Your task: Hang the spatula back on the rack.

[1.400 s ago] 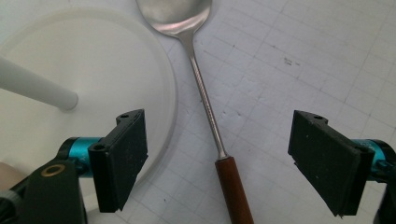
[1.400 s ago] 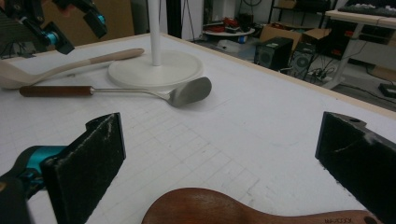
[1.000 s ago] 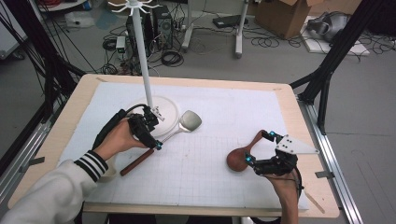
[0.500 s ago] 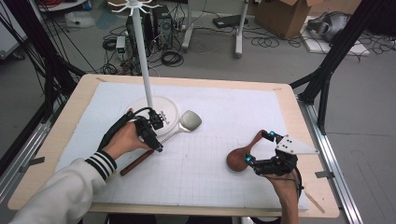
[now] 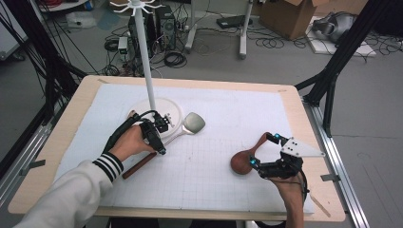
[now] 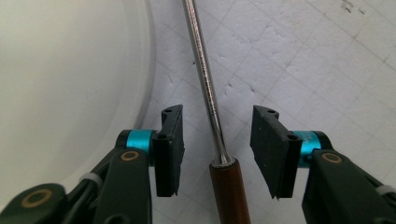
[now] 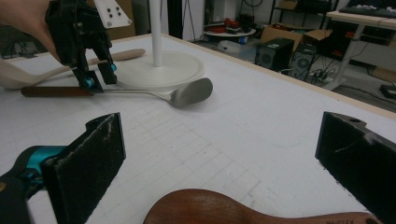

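Two tools lie on your desk. Your left hand-held gripper has come down over the metal spatula, just beside the white round base of the stand. Its jaws have just been closing, but the pads do not touch the thin metal stem yet, so it is open, with the stem and the brown handle end between them. Your right hand-held gripper is open too, wide over the wooden spoon, which rests flat on the desk near the right side
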Demonstrator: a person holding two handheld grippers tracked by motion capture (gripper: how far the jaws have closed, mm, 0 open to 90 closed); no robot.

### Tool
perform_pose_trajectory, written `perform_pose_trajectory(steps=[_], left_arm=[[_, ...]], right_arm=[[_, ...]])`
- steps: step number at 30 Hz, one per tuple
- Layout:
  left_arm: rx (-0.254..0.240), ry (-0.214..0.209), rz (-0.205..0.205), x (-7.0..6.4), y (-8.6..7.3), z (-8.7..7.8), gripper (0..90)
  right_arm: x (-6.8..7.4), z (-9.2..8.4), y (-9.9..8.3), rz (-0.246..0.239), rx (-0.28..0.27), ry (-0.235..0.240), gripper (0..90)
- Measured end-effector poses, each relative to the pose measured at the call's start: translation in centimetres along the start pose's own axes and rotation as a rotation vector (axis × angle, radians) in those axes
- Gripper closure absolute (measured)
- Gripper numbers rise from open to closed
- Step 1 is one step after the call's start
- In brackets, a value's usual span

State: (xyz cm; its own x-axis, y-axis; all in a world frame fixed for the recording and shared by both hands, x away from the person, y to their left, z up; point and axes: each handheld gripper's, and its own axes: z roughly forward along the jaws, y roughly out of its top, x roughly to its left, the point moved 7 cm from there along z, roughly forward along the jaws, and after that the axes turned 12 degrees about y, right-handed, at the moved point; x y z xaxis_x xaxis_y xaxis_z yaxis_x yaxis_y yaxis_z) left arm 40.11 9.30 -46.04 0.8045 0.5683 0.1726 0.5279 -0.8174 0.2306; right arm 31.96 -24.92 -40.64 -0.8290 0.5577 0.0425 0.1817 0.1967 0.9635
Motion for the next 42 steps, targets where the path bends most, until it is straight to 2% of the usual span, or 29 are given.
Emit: perform_pose_trajectory(steps=[7, 25, 37, 40, 41, 42], left_arm=[[0.025, -0.003, -0.008, -0.20, -0.05, 0.23, 64.2], [0.055, 0.003, -0.015, -0.17, -0.10, 0.65, 77.0], [0.073, -0.009, -0.035, -0.18, -0.13, 0.82, 80.4], [0.071, 0.000, -0.030, 0.10, -0.21, 0.84, 81.4], [0.073, 0.007, -0.035, 0.25, -0.28, 0.81, 82.2], [0.069, 0.025, -0.021, 0.55, -0.40, 0.82, 83.4]], right_arm=[[-0.03, 0.05, 0.00, -0.007, 0.000, 0.001, 0.5], [-0.11, 0.21, -0.15, -0.005, 0.009, -0.002, 0.5], [-0.10, 0.14, -0.13, -0.001, 0.006, -0.004, 0.5], [-0.15, 0.11, -0.14, 0.002, 0.007, -0.010, 0.5], [-0.15, 0.11, -0.13, -0.001, 0.006, -0.008, 0.5], [-0.15, 0.08, -0.13, -0.002, 0.007, -0.008, 0.5]])
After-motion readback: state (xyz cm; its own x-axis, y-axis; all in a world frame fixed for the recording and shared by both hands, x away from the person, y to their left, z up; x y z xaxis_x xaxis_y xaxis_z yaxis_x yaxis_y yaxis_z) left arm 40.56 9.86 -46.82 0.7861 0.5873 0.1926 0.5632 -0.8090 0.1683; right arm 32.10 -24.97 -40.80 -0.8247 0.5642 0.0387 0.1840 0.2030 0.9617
